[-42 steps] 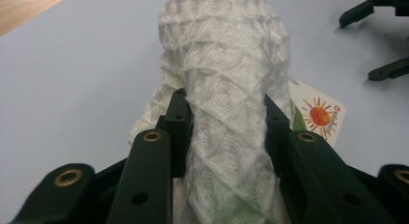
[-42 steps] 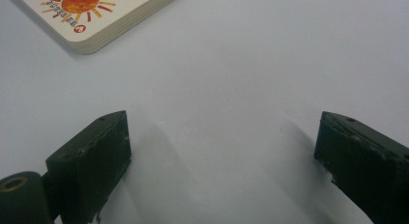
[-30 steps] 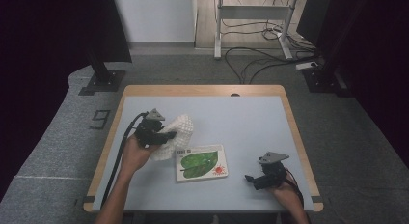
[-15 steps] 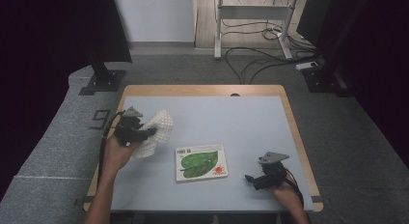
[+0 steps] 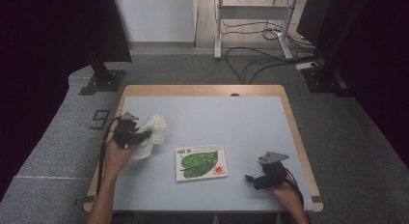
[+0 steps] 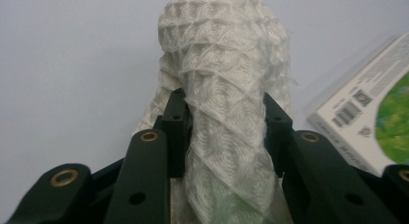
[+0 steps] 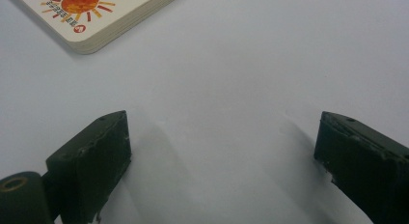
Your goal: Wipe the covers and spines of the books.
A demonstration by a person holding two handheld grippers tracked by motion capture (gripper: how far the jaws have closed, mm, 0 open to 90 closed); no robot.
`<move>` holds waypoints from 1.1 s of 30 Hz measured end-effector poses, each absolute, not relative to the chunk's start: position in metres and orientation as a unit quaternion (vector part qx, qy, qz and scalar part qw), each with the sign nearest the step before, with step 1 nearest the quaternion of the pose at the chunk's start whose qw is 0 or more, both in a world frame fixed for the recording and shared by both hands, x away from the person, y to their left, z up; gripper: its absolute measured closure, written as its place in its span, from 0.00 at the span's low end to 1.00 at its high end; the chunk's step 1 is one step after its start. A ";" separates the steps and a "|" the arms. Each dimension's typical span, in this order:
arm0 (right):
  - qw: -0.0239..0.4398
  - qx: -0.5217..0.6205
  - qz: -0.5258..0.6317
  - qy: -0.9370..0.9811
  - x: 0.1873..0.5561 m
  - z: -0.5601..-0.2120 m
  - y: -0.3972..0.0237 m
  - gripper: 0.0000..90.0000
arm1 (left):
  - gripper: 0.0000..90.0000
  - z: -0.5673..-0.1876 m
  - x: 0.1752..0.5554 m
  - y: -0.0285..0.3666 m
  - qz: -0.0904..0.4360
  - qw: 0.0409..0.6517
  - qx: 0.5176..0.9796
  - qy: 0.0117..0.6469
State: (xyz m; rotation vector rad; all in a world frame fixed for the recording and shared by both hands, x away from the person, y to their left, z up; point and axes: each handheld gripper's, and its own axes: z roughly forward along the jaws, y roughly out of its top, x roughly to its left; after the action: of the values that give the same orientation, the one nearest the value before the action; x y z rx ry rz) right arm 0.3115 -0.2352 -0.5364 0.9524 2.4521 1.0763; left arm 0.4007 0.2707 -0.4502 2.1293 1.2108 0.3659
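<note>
A white waffle-weave cloth (image 5: 153, 135) hangs bunched at the table's left side, and my left gripper (image 5: 144, 135) is shut on it. In the left gripper view both black jaws squeeze the cloth (image 6: 226, 113) from either side, and its folds rise ahead of them. A board book (image 5: 200, 162) with a green leaf and a red sun on its cover lies flat in the middle of the table; its barcode corner (image 6: 366, 118) sits to the right of the cloth. My right gripper (image 5: 251, 179) rests low near the front right, open, with bare table between its jaws (image 7: 222, 151). The book's sun corner (image 7: 91, 14) lies just ahead of it.
The pale blue table (image 5: 251, 122) has a wooden rim (image 5: 202, 90). Behind it stand a black stand base (image 5: 103, 81) on the grey floor, a metal frame (image 5: 251, 21) and loose cables (image 5: 260, 52). A person's forearms come in from the bottom edge.
My left gripper has carried the cloth leftward and lower, away from the book towards the table's left edge. The right gripper has not moved.
</note>
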 end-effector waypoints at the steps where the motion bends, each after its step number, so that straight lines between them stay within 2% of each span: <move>1: 0.149 0.331 0.374 0.853 0.312 -0.536 -0.235 0.06 | 0.71 -0.454 0.402 0.272 0.138 0.325 0.812 0.464; 16: 0.149 0.331 0.375 0.853 0.312 -0.536 -0.235 0.06 | 0.69 -0.496 0.412 0.277 0.132 0.304 0.816 0.473; 23: 0.149 0.331 0.375 0.853 0.312 -0.536 -0.235 0.06 | 0.65 -0.502 0.412 0.275 0.131 0.302 0.818 0.472; 27: 0.149 0.332 0.375 0.853 0.312 -0.536 -0.235 0.06 | 0.50 -0.500 0.412 0.277 0.129 0.301 0.818 0.472; 31: 0.149 0.332 0.374 0.853 0.312 -0.536 -0.235 0.06 | 0.27 -0.496 0.409 0.279 0.131 0.303 0.819 0.470; 33: 0.149 0.332 0.375 0.853 0.312 -0.536 -0.235 0.06 | 0.21 -0.492 0.407 0.280 0.133 0.306 0.820 0.465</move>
State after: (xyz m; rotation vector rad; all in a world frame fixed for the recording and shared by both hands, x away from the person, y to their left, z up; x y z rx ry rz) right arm 0.3116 -0.2352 -0.5364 0.9547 2.4508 1.0765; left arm 0.4069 0.2801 -0.4920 2.1709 1.2308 0.3515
